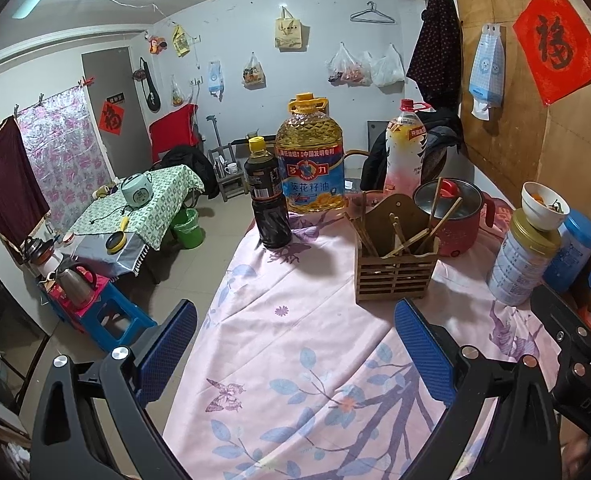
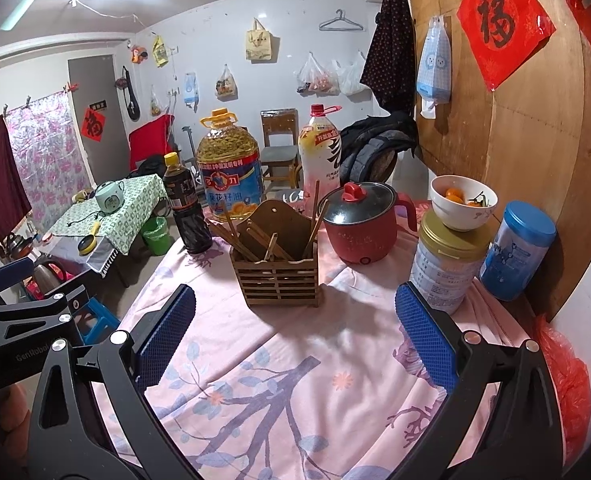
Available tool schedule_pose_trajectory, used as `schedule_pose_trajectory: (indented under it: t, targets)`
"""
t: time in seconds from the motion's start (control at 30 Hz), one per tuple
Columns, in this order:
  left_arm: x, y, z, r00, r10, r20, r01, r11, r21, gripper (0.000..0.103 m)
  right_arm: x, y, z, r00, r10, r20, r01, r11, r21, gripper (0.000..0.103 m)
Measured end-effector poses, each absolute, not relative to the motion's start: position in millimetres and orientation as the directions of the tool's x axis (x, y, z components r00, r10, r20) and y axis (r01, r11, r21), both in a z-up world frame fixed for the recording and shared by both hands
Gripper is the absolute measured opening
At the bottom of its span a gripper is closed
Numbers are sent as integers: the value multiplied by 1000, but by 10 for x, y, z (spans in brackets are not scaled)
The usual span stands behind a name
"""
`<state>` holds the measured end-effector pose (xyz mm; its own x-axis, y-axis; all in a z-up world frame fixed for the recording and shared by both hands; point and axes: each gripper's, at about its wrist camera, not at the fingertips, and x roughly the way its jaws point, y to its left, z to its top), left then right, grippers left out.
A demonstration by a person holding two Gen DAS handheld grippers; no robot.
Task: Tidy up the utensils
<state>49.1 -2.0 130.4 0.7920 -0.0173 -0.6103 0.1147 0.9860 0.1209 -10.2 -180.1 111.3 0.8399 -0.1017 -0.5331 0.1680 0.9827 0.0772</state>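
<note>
Chopsticks [image 2: 255, 236] stand in a slatted holder [image 2: 277, 280] on the pink floral tablecloth [image 2: 295, 380]; both tongs [image 1: 295, 356] [image 2: 295, 340] gape wide, empty.

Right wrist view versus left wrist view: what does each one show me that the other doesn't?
Only the right wrist view shows the red plastic bag by the table's right edge, the wooden chair unobstructed behind the bottles, and the left gripper beside it.

Only the left wrist view shows the blue stool in full, the kettle on it, and the right gripper at its edge.

Both show the wooden utensil holder with chopsticks, the red pot, the oil jug, the dark sauce bottle and the bowl on a tin.
</note>
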Motion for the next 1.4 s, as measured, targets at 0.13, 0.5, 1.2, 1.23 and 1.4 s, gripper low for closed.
schedule_pose_trajectory:
  t: [0.13, 0.5, 1.2, 1.23, 1.4]
  targets:
    - [485, -20, 1296, 792, -17, -610, 114, 986, 120, 97, -99, -1812, 1133, 840, -101, -533, 168, 983, 79, 97]
    - [490, -21, 1298, 791, -18, -611, 115, 986, 119, 97, -104, -1812, 1124, 841, -101, -532, 169, 982, 80, 97]
    - [497, -23, 1305, 791, -18, -612, 116, 986, 120, 97, -105, -1821, 1123, 841, -100, -531, 168, 982, 81, 97]
    - [495, -24, 1306, 791, -18, -611, 116, 986, 121, 97, -104, -1824, 1119, 841, -101, -531, 168, 982, 80, 97]
    - [494, -23, 1298, 791, -17, -611, 116, 986, 122, 97, -103, -1829, 1119, 841, -100, -532, 169, 982, 82, 97]
